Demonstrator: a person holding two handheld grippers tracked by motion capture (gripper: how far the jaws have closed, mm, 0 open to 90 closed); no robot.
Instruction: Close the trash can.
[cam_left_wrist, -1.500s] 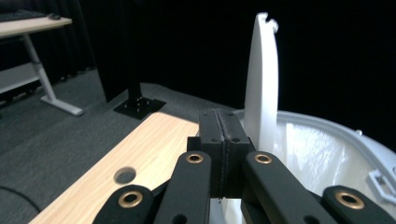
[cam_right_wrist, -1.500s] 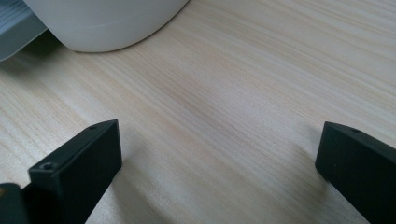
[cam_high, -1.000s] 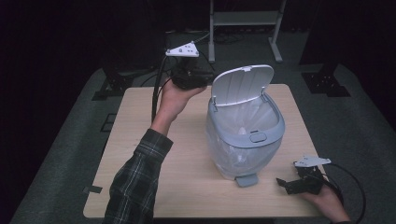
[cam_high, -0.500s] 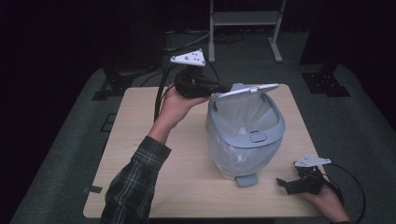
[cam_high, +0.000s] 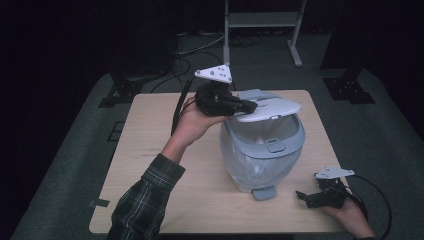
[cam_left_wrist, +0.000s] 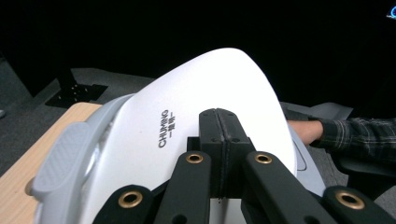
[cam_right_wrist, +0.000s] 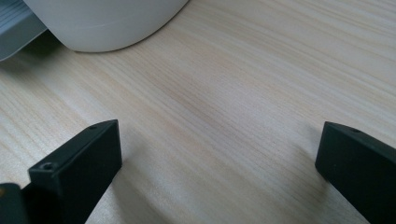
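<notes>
1. Dark floor and black background surround a pale wooden tabletop (cam_high: 150, 165) that spans the middle of the high view
2. Lower right of that view: the right gripper (cam_high: 306, 198) rests on the wood in a hand, near the bin's foot pedal; in the right gripper view its two black jaws stand wide apart over bare wood grain, nothing between them
3. Centre: a pale grey plastic pedal bin (cam_high: 262, 160) stands upright on the table, with a clear liner inside
4. Its white domed lid (cam_high: 270, 107) lies nearly level over the bin's mouth, front edge raised slightly above the rim
5. Upper centre, farthest back: the left gripper (cam_high: 248, 105), held by a hand with a plaid sleeve, has its jaws pressed together, tips resting on top of the lid near its rear edge; the left gripper view shows them closed tight against the white surface beside printed lettering
</notes>
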